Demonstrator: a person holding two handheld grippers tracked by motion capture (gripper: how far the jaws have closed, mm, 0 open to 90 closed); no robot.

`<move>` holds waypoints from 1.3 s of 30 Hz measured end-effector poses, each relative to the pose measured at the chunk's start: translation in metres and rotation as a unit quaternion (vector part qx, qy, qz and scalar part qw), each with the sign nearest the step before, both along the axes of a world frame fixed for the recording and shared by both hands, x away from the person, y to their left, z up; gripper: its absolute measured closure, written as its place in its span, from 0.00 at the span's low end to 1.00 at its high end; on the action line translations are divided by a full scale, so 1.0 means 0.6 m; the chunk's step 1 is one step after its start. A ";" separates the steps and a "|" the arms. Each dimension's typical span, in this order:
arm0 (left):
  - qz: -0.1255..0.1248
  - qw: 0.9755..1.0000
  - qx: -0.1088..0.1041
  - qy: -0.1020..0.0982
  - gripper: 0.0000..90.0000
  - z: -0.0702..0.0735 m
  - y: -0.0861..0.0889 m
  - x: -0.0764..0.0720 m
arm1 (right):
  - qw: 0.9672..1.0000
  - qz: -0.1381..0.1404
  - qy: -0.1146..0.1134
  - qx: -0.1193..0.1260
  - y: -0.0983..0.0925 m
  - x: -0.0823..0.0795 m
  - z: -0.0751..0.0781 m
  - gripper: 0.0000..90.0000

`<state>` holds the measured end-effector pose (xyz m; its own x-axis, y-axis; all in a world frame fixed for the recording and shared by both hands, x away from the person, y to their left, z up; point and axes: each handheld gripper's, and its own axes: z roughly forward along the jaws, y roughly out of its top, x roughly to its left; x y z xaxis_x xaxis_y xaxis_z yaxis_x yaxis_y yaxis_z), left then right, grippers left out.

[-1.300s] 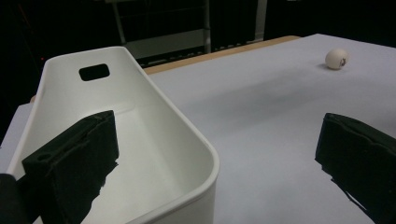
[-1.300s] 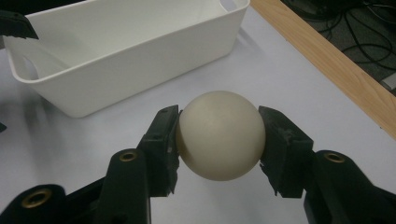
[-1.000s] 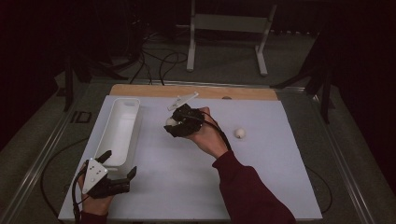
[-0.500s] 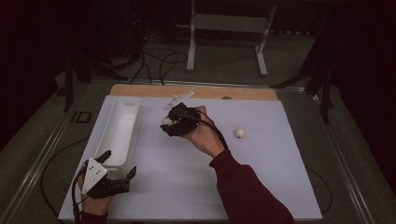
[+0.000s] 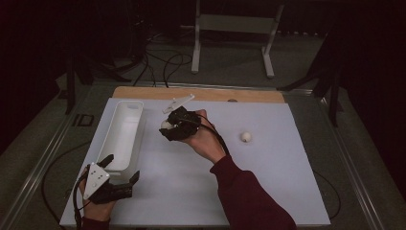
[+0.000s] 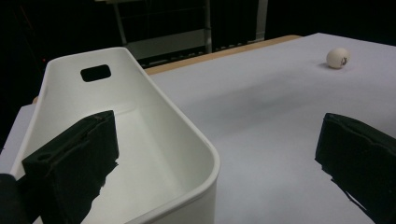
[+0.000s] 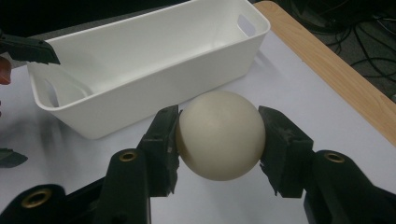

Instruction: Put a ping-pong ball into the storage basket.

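While the right gripper (image 7: 219, 135) clamps a cream ball (image 7: 219, 135) between both pads, it hangs above the white mat (image 5: 268, 167), just right of the bin (image 5: 122, 134), near the bin's far end. Ball clear of the mat, outside the bin. Left gripper (image 5: 122, 170) sits at the bin's near end, jaws apart, nothing between them; one jaw lies over the bin's near rim. Second ball (image 5: 245, 137) rests on the mat, well right of the bin.

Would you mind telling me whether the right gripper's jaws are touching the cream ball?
Touching. In the right gripper view, both black jaws of the right gripper press against opposite sides of the cream ball, with no gap at either pad.
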<state>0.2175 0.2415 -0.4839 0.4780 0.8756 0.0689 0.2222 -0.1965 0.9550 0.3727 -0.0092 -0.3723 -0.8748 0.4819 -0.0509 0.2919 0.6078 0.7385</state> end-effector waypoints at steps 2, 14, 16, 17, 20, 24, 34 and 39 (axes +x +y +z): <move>0.000 1.000 0.000 0.000 0.00 0.000 0.000 0.000 | 1.000 0.001 0.001 0.002 0.003 -0.001 -0.001 0.56; 0.000 1.000 -0.001 0.000 0.00 0.000 0.000 0.000 | 1.000 0.012 0.001 0.006 0.020 -0.005 -0.008 0.56; 0.000 1.000 -0.001 0.000 0.00 0.000 0.000 0.000 | 1.000 0.013 0.000 0.006 0.022 -0.005 -0.008 0.56; 0.000 1.000 -0.001 0.000 0.00 0.000 0.000 0.000 | 1.000 0.014 -0.001 0.006 0.023 -0.005 -0.008 0.56; 0.000 1.000 -0.001 0.000 0.00 0.000 0.000 0.000 | 1.000 0.016 -0.001 0.004 0.026 -0.006 -0.009 0.56; 0.000 1.000 -0.001 0.000 0.00 0.000 0.001 0.000 | 1.000 0.016 0.000 0.006 0.028 -0.007 -0.011 0.56; -0.003 1.000 0.000 0.000 0.00 0.000 0.000 0.000 | 1.000 0.019 -0.001 0.011 0.041 -0.009 -0.011 0.56; -0.003 1.000 -0.001 0.000 0.00 0.000 0.000 -0.001 | 1.000 0.022 -0.002 0.011 0.048 -0.010 -0.007 0.56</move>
<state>0.2171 0.2416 -0.4839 0.4832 0.8730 0.0665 0.2212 -0.1952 0.9555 0.3667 0.0193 -0.3767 -0.8946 0.4447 -0.0438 0.2634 0.6041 0.7521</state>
